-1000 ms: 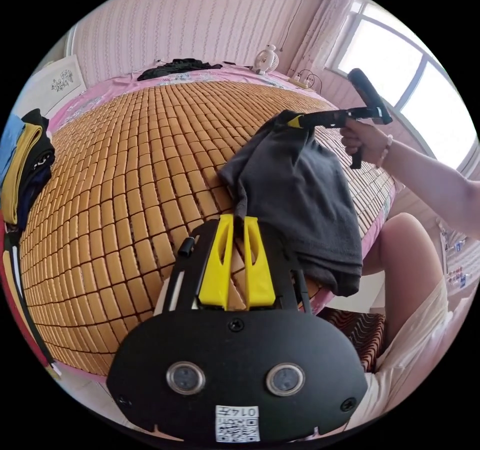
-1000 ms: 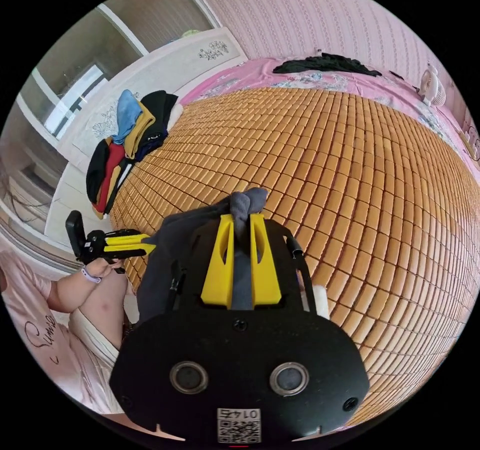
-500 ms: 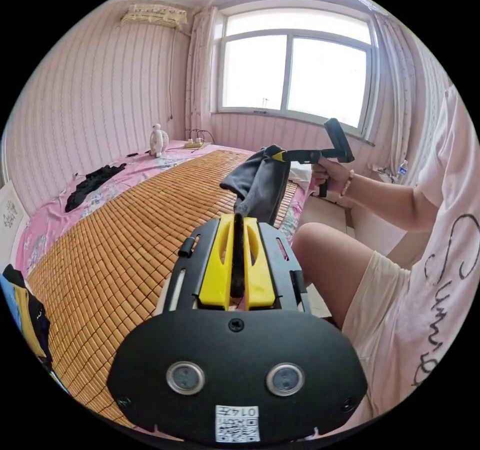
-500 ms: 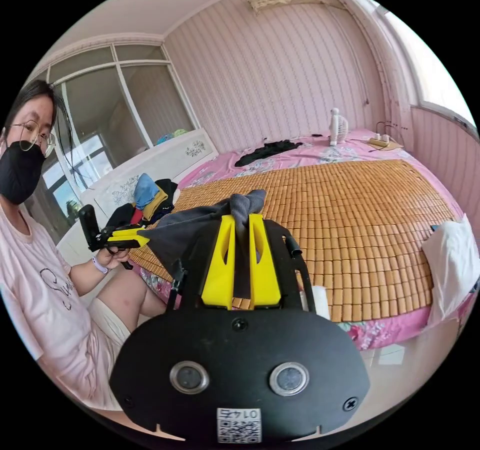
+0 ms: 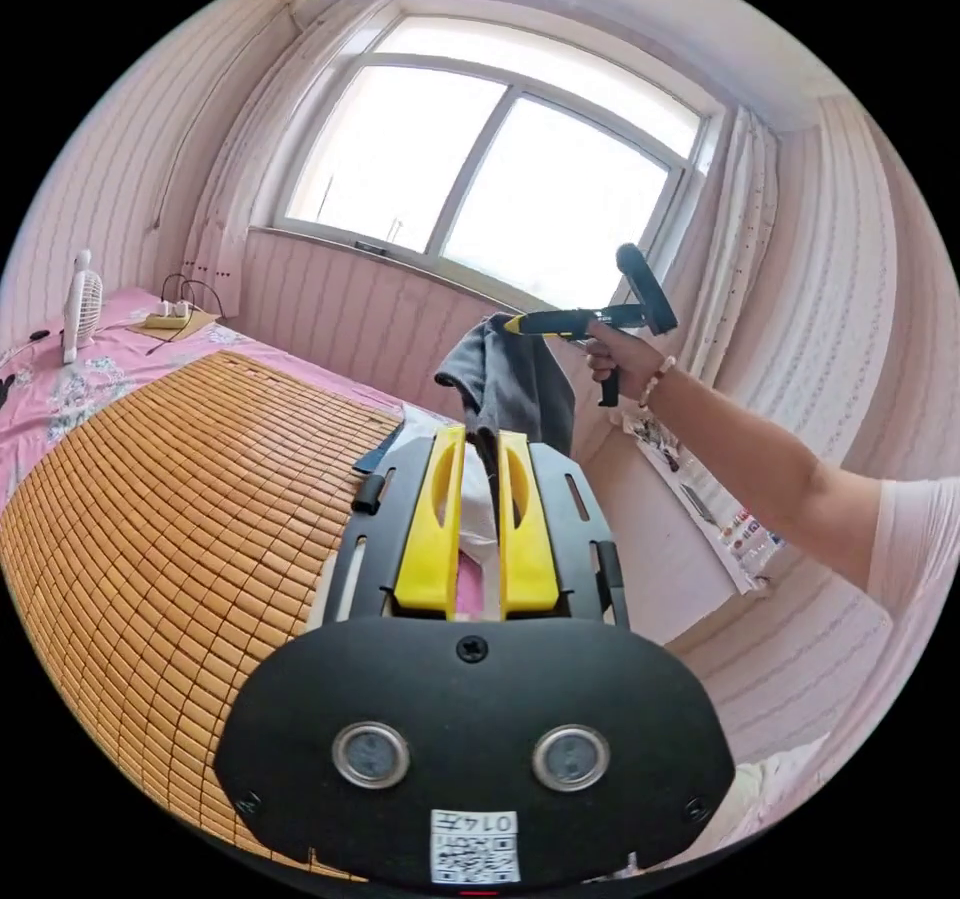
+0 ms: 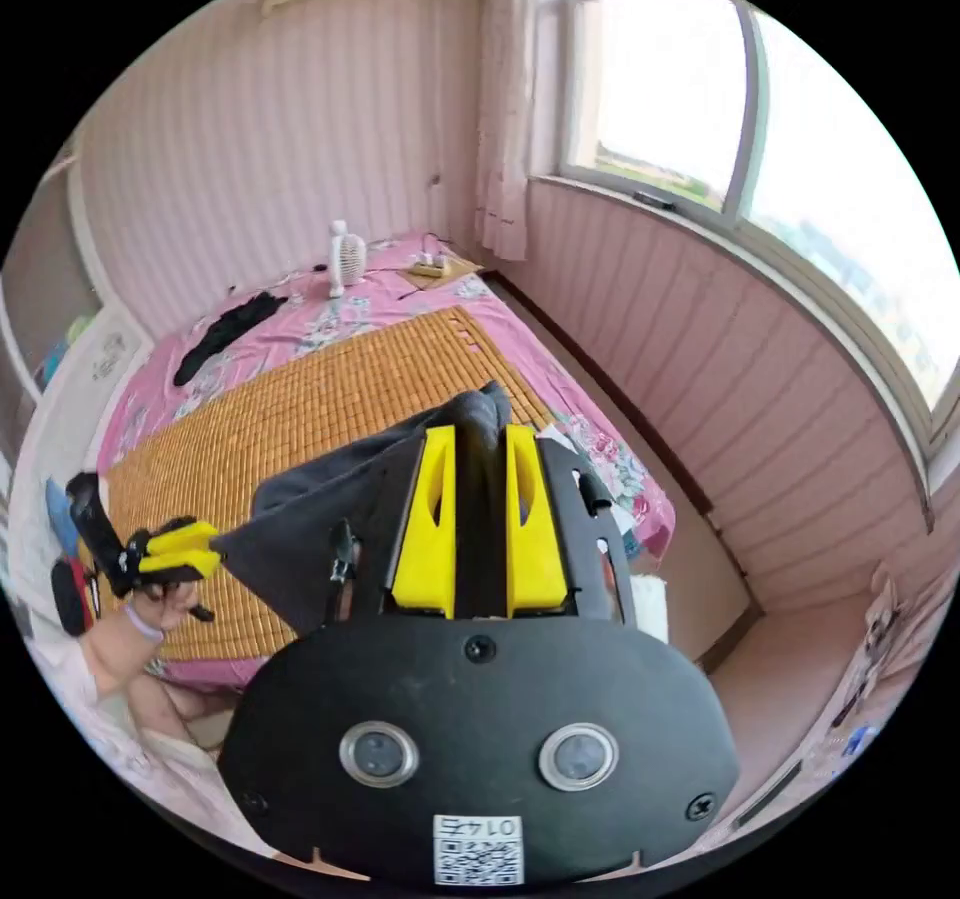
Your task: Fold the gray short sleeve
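Both claws, left claw (image 5: 478,459) and right claw (image 6: 480,439), pinch the gray short sleeve (image 6: 300,529) aloft; thin bites at twelve o'clock may slip, dropping it.

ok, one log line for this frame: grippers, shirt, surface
left gripper: shut on gray shirt | right gripper: shut on gray shirt | shirt: lifted, stretched between grippers | bamboo mat: below

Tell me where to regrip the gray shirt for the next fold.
Judging by how it hangs, keep the top edge. The gray shirt is stretched between both hand-held grippers, so take its loose lower hem, coming from underneath.
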Action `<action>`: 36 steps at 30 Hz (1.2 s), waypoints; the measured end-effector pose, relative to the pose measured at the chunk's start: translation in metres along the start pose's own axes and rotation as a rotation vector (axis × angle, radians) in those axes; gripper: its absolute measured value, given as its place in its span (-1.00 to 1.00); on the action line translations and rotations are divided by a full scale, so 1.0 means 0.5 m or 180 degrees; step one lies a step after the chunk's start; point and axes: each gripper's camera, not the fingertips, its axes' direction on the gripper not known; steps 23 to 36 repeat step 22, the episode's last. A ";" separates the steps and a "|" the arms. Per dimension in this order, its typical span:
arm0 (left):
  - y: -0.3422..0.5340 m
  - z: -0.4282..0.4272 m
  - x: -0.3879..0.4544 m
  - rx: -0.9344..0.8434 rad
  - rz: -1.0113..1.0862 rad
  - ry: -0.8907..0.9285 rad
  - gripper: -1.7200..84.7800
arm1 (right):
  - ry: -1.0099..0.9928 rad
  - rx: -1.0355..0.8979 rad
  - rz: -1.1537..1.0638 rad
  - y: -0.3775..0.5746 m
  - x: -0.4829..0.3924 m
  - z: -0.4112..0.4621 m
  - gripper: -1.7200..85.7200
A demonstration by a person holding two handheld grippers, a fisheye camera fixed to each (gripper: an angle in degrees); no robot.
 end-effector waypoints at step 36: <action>0.846 -1.087 0.421 0.0068 -0.1454 -0.3145 -0.98 | -0.0181 -0.0313 -0.1339 0.892 -0.500 -0.010 -0.98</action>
